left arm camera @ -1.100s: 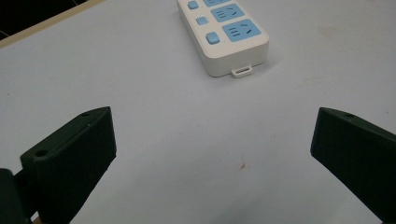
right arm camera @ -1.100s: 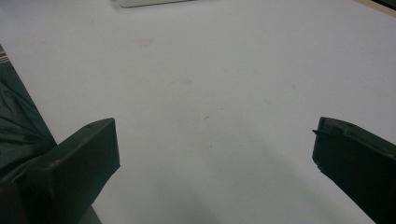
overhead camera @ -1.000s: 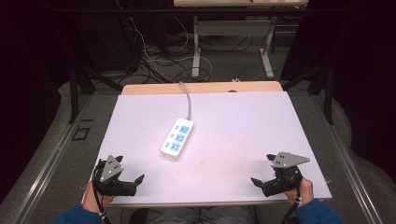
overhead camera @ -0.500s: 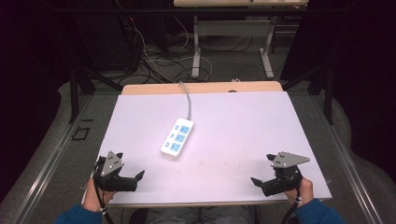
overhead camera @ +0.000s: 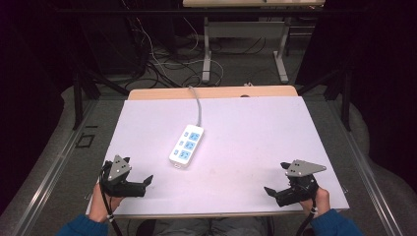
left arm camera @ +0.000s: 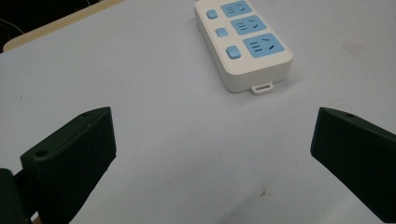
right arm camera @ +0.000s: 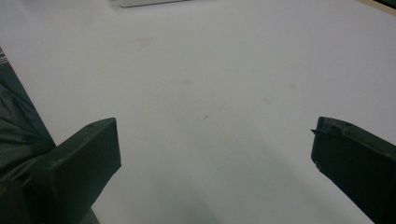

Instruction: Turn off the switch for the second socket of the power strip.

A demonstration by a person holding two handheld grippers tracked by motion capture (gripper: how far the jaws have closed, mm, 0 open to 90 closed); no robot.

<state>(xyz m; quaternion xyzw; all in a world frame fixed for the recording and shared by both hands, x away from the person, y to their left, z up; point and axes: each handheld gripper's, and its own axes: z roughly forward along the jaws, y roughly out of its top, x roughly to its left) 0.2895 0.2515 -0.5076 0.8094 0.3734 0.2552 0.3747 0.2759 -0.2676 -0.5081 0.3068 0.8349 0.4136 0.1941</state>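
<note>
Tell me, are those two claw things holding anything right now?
No. The left gripper and right gripper are both open with bare table between their fingers; the power strip lies untouched ahead of the left one.

One power strip lies at the centre of the frame – three blue sockets and three blue switches on it (counted in the left gripper view). One cord runs off toward the top. Two grippers – left gripper lower left, right gripper lower right – over one table.
</note>
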